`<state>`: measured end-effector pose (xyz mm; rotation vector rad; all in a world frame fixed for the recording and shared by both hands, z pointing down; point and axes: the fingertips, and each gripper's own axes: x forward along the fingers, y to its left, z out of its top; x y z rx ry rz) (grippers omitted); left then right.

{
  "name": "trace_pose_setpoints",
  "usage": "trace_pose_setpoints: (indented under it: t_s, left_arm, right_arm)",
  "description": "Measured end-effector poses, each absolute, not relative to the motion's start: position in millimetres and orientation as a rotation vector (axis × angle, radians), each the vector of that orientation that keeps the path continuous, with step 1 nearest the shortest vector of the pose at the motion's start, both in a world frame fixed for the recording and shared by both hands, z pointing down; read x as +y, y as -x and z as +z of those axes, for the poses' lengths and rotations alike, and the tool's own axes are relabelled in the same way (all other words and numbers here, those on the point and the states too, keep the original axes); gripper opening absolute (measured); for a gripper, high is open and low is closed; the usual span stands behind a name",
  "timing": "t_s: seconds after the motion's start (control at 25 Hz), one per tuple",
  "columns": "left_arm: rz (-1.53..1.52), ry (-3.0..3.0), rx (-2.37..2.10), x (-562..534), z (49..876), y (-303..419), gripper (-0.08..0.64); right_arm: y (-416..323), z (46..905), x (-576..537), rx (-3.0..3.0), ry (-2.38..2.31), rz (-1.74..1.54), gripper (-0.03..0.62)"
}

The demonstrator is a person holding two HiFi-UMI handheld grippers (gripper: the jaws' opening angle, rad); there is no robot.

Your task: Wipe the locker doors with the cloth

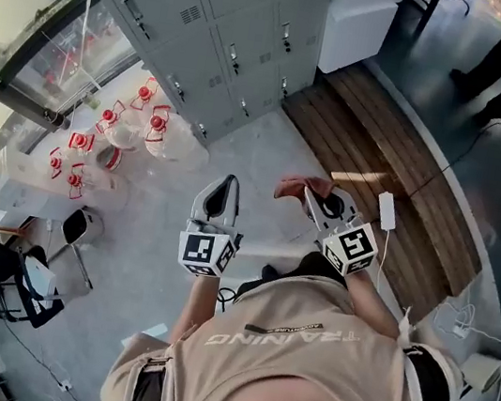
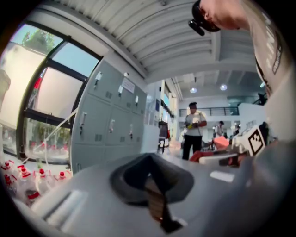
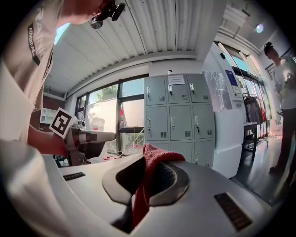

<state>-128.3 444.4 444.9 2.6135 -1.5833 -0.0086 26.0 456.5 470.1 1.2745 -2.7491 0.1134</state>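
Note:
Grey metal lockers stand ahead of me, several steps away; they also show in the left gripper view and the right gripper view. A red cloth is pinched in my right gripper, which is shut on it; from above the cloth sticks out of that gripper. My left gripper is held beside it, chest high, and its jaws are shut with nothing between them. Neither gripper touches the lockers.
Clear bottles with red caps stand on the floor left of the lockers. A wooden step runs to the right, with a white adapter on it. A chair is at the left. A person stands farther back.

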Motion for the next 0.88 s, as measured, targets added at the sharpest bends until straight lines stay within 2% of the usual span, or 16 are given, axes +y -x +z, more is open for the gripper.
trace_pose_setpoints:
  t_s: [0.24,0.56,0.88]
  left_arm:
    - [-0.005,-2.583,-1.585,409,457,120,0.005]
    - [0.028,-2.557,-1.724,339,423,103,0.005]
    - [0.000,-2.438,-1.863,277,414,85,0.005]
  right_arm:
    - [-34,481,421,-2.752,-1.248,0.171,0.028]
    - [-55,466,337,-2.849,-1.147,0.110,0.028]
    - [-87,484,268,-2.902,-1.019,0.214,0.028]
